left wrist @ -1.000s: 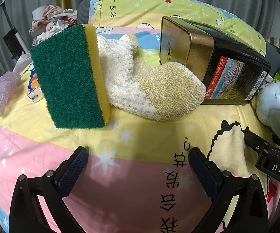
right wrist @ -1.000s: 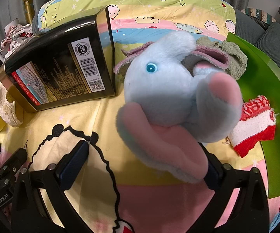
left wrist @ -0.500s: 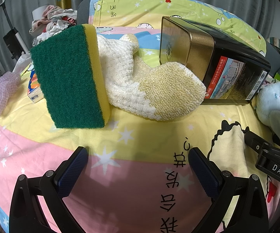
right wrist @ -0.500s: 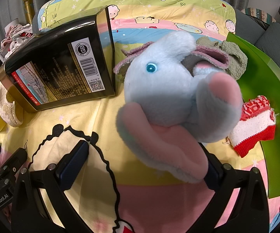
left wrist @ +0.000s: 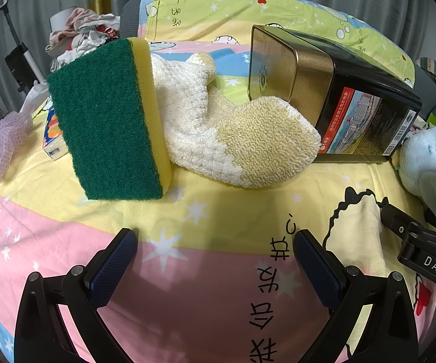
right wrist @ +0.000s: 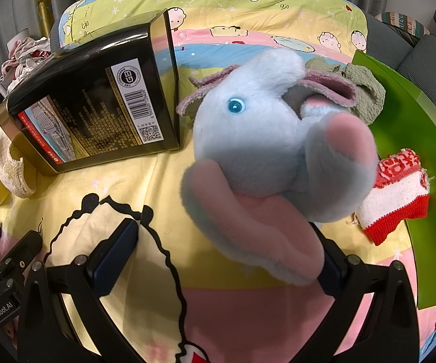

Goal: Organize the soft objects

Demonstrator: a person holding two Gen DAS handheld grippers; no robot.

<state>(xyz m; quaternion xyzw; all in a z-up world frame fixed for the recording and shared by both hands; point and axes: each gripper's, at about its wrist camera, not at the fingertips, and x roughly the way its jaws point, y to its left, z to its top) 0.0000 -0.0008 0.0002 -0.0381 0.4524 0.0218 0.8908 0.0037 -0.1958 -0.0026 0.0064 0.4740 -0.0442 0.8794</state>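
- Currently the left gripper [left wrist: 213, 252] hovers with fingers wide apart, empty, near the sponge [left wrist: 106, 121].
- The right gripper [right wrist: 227, 246] is spread around the plush elephant [right wrist: 272, 151], not clamped.

The plush elephant [right wrist: 266, 139] hides the right finger pad [right wrist: 329, 272] and grey cloth [right wrist: 366, 90].

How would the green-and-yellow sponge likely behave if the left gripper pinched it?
The sponge stands tilted on its edge against the fluffy sock, so a nudge would probably topple it. Its foam layer looks squashy and probably light; the scouring face should grip well.
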